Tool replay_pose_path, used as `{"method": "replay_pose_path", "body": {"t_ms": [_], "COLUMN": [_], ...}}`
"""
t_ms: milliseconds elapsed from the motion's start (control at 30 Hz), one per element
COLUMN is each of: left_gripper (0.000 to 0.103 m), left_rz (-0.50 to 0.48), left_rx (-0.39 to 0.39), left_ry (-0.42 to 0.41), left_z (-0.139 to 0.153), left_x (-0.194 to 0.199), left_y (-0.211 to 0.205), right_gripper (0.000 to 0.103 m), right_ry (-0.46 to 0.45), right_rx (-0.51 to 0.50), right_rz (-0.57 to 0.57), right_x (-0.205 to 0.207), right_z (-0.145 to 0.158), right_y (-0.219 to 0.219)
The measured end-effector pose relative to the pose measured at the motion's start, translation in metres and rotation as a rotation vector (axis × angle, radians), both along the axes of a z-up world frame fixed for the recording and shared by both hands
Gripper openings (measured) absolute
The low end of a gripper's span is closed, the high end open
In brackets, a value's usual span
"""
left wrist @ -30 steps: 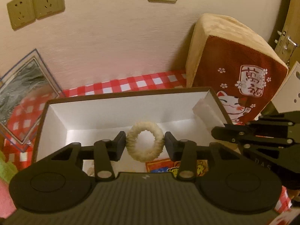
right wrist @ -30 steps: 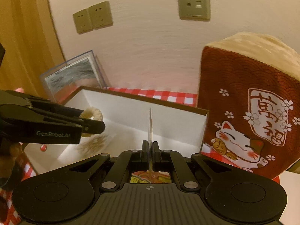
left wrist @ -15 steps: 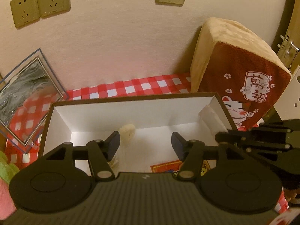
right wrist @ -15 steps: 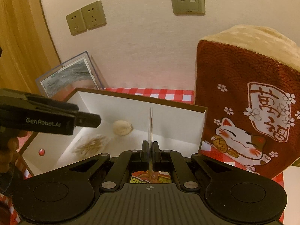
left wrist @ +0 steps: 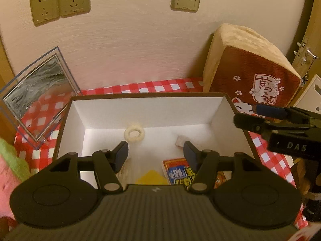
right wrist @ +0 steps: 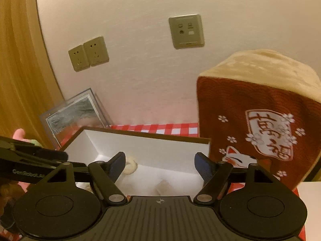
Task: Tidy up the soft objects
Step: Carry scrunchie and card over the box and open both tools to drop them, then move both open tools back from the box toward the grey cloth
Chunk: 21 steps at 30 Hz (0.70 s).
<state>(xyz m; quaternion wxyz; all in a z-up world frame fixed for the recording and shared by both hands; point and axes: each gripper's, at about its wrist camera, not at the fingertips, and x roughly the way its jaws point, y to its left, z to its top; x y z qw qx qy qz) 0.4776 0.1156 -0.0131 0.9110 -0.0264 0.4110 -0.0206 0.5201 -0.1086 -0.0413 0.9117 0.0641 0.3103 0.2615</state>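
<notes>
A cream fluffy ring lies on the floor of the white-lined box near its back wall; it also shows in the right wrist view. My left gripper is open and empty above the box's front part. My right gripper is open and empty over the box's right side, and it shows in the left wrist view. A colourful packet, a yellow piece and a small pale lump lie in the box.
A red and tan cat-print cushion stands right of the box against the wall. A clear acrylic frame leans at the left. Green and pink soft things lie at the far left on the red checked cloth.
My left gripper opened and let go of the ring, which dropped into the box. My right gripper, shut on a thin flat card before, now stands open with no card in it.
</notes>
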Motion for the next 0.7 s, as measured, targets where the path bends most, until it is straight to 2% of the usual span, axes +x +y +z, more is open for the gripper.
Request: {"method": "replay_pose_path", "body": {"t_ms": [333,700], "left_gripper": [0.059,0.059], "left_rz": [0.056,0.111], "left_rx": [0.012,-0.031], "left_ry": [-0.003,0.006], "left_z": [0.011,0.018], "left_x": [-0.066,-0.139], "left_y": [0.005,0.005], "right_gripper": [0.075,0.076], "right_ry": [-0.054,-0.032], "right_rx": [-0.023,0.001], "right_rz": [-0.031,-0.049], "right_x": [-0.070,-0.142], "right_z": [0.012,0.021], "right_y": [-0.029,-0.054]}}
